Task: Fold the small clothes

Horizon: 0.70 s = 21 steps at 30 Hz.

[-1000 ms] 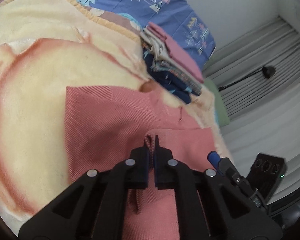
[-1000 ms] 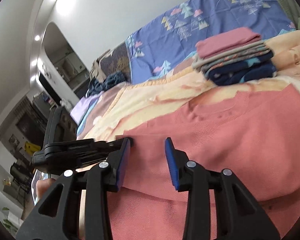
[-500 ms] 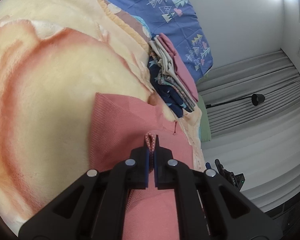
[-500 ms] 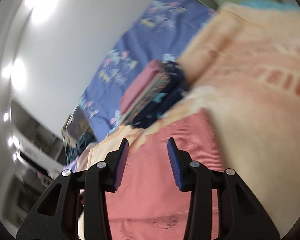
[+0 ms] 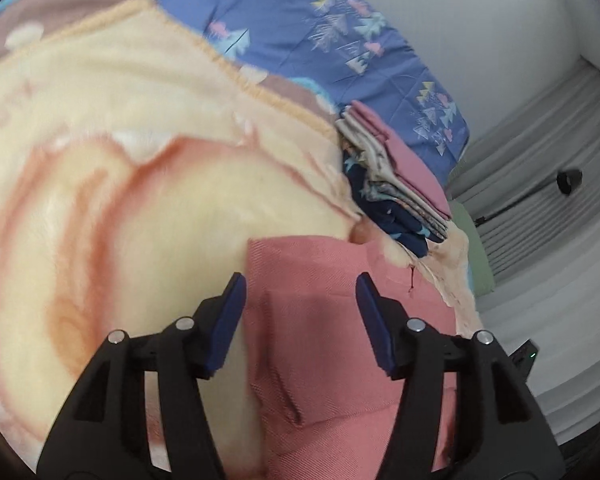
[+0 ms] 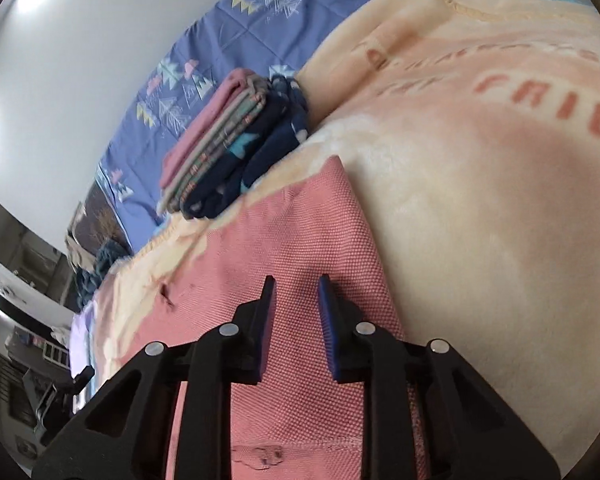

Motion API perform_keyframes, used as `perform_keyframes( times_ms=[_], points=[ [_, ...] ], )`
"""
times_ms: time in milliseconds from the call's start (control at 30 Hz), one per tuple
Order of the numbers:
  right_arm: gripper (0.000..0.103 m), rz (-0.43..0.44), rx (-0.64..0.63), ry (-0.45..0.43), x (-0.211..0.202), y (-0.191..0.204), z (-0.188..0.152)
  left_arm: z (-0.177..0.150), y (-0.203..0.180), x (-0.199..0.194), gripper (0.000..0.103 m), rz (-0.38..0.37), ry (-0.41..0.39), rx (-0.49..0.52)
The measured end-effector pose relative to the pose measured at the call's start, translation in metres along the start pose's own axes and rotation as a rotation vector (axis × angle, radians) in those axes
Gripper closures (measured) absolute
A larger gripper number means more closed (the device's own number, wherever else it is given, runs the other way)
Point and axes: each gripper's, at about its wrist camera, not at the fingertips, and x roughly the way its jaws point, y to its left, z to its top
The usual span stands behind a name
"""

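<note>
Your left hand-held gripper [image 5: 300,304] is opening, empty; right hand-held gripper [image 6: 296,304] is closing over the soft, light cloth [image 6: 300,240]: pinch its edge.

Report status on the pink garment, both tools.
Left tool opening, nothing gripped. Right tool closing over pink garment, pads not yet pinching. Garment flat on cream blanket. Folded stack clear of it.

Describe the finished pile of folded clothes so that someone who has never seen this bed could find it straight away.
Start at the cream and peach blanket that covers the bed, and follow it to the edge where it meets the blue sheet with the tree print. The stack of folded clothes sits there, beyond the salmon-pink garment lying flat. It alone is layered: pink on top, pale patterned pieces between, navy at the bottom.
</note>
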Motion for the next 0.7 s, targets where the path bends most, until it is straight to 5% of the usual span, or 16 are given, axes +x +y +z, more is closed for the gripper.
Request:
perform_keyframes(
  times_ms=[133,267,333,533,600,633,667,700],
  points=[
    [0.079,0.044,-0.101,-0.013,-0.005,0.025,-0.002,-0.011,-0.037,0.011,0.083,-0.015,0.049,0.118],
    [0.088,-0.066,-0.117,0.083,0.026,0.021,-0.014,-0.033,-0.049,0.051,0.086,0.117,0.141,0.227],
    [0.102,-0.116,-0.104,0.116,0.039,0.011,-0.018,-0.043,-0.039,0.073,0.089,0.203,0.19,0.251],
    [0.1,-0.076,-0.112,0.096,0.031,0.007,-0.022,-0.051,-0.032,0.053,0.088,0.183,0.165,0.244],
    [0.094,-0.034,-0.092,0.115,0.008,0.007,-0.027,-0.065,-0.027,0.023,0.08,0.142,0.164,0.2],
    [0.081,0.002,-0.099,0.11,-0.018,0.006,-0.034,-0.075,-0.026,0.002,0.072,0.119,0.152,0.182],
    [0.069,0.016,-0.107,0.101,-0.038,0.007,-0.04,-0.083,-0.024,-0.017,0.06,0.101,0.14,0.159],
    [0.068,0.031,-0.117,0.092,-0.063,0.006,-0.048,-0.096,-0.023,-0.042,0.032,0.082,0.128,0.144]
  ],
)
